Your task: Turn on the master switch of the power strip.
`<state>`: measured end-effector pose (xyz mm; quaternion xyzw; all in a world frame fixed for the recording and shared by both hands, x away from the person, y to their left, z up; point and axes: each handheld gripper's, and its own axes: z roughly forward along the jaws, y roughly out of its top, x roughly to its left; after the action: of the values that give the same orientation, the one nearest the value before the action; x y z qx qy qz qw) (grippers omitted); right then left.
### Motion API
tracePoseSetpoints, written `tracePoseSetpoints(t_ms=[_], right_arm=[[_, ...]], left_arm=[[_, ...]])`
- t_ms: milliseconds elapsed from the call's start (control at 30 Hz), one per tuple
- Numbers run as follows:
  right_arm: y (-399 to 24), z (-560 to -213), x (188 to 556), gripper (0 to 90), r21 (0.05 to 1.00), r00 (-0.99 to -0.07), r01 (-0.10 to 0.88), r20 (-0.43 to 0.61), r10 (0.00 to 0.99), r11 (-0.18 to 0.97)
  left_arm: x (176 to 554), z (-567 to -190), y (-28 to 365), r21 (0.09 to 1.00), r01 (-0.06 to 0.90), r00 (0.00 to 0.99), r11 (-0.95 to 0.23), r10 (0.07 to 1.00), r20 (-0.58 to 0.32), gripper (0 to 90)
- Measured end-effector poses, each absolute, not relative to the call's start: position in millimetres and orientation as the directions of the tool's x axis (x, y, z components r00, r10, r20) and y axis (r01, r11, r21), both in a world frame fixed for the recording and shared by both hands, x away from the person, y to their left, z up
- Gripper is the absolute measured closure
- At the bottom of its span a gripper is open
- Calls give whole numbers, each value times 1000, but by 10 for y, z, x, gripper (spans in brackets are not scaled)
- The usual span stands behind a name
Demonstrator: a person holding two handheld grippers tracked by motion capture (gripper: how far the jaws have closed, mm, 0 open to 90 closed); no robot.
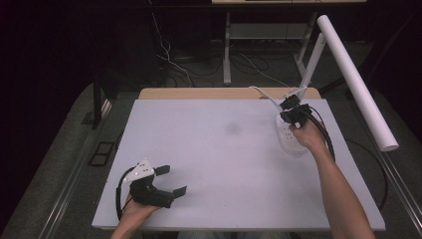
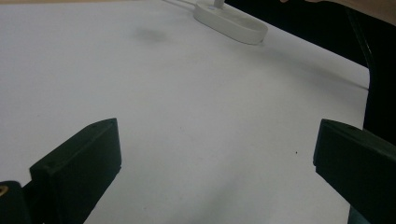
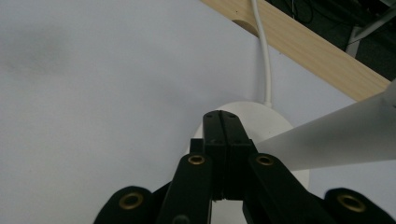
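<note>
A: What's on the table (image 1: 199, 149)?

B: A white desk lamp at the far right. Its oval base (image 1: 290, 138) sits flat on the white surface, a slim arm (image 1: 311, 62) rises from it, and a long tube head (image 1: 356, 82) slants over the right edge. A white cord (image 3: 264, 56) runs from the base over the far wooden edge.

A: How would it handle?

B: My guess is rigid plastic, smooth and a bit slippery, with most of the weight in the base and a top-heavy lever above it. Push the head and the base may tip or slide. The arm joint near the base looks like the safest place to hold, or the base rim for dragging.

A: And the right tool (image 1: 293, 115)?

B: It hovers right over the base, by the foot of the arm. In the right gripper view the jaws are pressed together with nothing seen between them. Whether the tips touch the base, I cannot tell.

A: The hand behind it?

B: The right forearm (image 1: 338, 189) reaches far across, wrist bent, tool aimed down and away.

A: The left tool (image 1: 171, 180)?

B: Jaws wide apart, empty, held low at the near left, well away from the lamp and pointing right.
</note>
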<state>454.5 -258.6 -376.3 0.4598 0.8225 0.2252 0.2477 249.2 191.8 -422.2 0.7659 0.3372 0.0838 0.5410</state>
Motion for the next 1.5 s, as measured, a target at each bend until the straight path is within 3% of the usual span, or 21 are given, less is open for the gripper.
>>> tracePoseSetpoints(t_ms=[633,833,900,967,1067,1100,1167,1233,1267,1500], right_arm=[[-2549,-3573,4136,887,693,-515,572,-114,850,440],[-2610,-3523,4000,690,731,-547,568,-8,837,378],[-2641,-3506,3916,547,749,-554,568,39,832,343],[-2652,-3502,3895,501,751,-554,570,50,831,334],[-2711,-3503,3787,280,763,-558,577,107,823,292],[-2711,-3503,3787,280,763,-558,577,107,823,292],[-2736,-3517,3719,136,764,-568,583,140,811,276],[-2758,-3530,3660,86,765,-578,581,150,802,276],[-2769,-3541,3616,0,763,-582,586,162,797,273],[-2864,-3619,3347,0,775,-589,575,170,790,262]], left_arm=[[2492,-4226,1919,885,428,756,-185,610,-238,0],[2493,-4224,1922,885,427,756,-183,610,-238,0],[2493,-4225,1919,885,428,755,-183,610,-239,0],[2492,-4224,1917,885,428,756,-183,610,-240,0],[2491,-4224,1913,885,429,755,-181,610,-241,0],[2491,-4224,1912,885,429,755,-180,610,-242,0],[2490,-4224,1912,885,429,754,-179,611,-242,0],[2490,-4223,1911,886,428,754,-180,611,-241,0],[2490,-4224,1910,885,429,754,-179,611,-241,0],[2492,-4224,1909,885,431,752,-177,612,-244,0]])
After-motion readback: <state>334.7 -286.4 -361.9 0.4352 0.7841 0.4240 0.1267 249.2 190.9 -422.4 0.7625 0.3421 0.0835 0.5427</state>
